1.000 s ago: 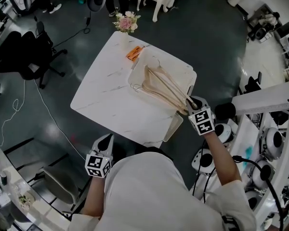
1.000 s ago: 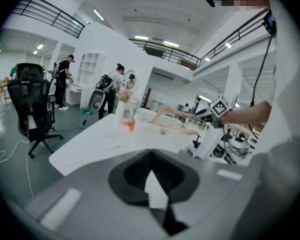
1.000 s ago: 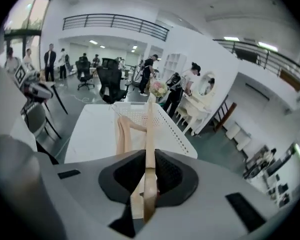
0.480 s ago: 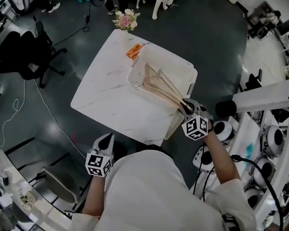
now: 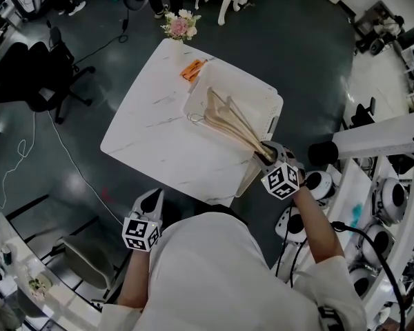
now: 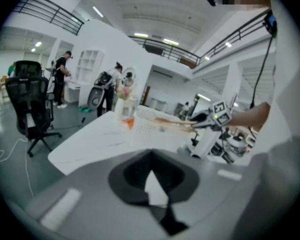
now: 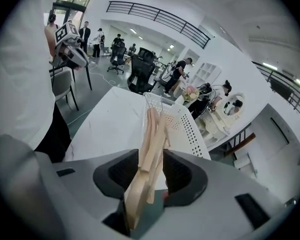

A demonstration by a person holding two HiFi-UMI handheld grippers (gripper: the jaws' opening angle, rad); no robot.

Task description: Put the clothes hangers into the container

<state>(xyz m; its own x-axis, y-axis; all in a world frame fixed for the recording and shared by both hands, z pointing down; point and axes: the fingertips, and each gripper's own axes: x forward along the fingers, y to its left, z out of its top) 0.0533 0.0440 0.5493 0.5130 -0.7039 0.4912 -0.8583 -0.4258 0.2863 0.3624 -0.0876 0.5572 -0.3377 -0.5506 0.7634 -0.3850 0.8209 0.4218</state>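
My left gripper point(image 5: 149, 202) hangs clenched and empty at my side, off the near edge of the surface point(image 5: 152, 136). My right gripper point(image 7: 151, 166) points down at the container's near corner. Its jaws have just been opening and stand apart, with the near ends of the wooden clothes hangers point(image 7: 151, 134) between them, no longer pinched.

The bundle of hangers point(image 5: 228, 119) slants across the white perforated container point(image 5: 259, 92). Its hooked far ends lie low inside by the far-left wall, and its near ends ride up over the near rim towards my gripper.

The job looks almost finished, since I see no other hanger lying out on the surface. What seems left is to draw the right gripper clear so the raised ends can drop inside.

Beyond the container, a small orange thing point(image 5: 192, 69) lies just beside its far wall. A bunch of flowers point(image 5: 179, 26) stands at the surface's far corner.
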